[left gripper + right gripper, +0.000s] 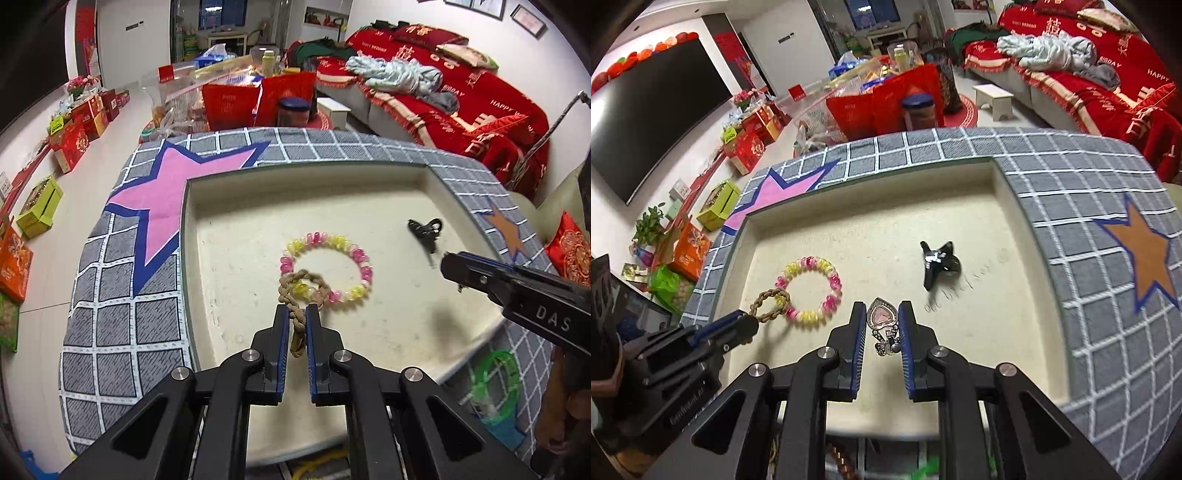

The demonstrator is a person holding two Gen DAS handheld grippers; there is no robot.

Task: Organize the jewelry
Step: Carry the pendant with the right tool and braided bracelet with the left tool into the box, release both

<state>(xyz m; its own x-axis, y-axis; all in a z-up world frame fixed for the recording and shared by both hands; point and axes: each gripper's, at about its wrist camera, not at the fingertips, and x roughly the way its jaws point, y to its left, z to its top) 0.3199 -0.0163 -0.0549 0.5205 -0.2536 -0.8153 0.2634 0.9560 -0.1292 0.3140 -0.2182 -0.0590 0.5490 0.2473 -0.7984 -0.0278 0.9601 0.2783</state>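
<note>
A cream tray [369, 192] sits on a grey checked cloth [122, 325]. In it lie a pink-and-yellow spiral bracelet [327, 267] and a black hair clip [424, 230]. My left gripper [297, 314] is shut on a tan braided cord loop [299, 295], held over the bracelet's near edge. My right gripper [882, 314] is shut on a silver heart pendant with a pink stone [882, 315], above the tray's near side. The right wrist view also shows the bracelet [810, 291], the clip [938, 262], the cord loop [770, 304] and the left gripper [746, 321].
A green ring [496, 380] lies on the cloth near the tray's right front corner. Pink [173, 195] and orange [504, 232] stars mark the cloth. Beyond the table's edge are red gift bags [258, 103], boxes on the floor [74, 140] and a red-covered sofa [461, 92].
</note>
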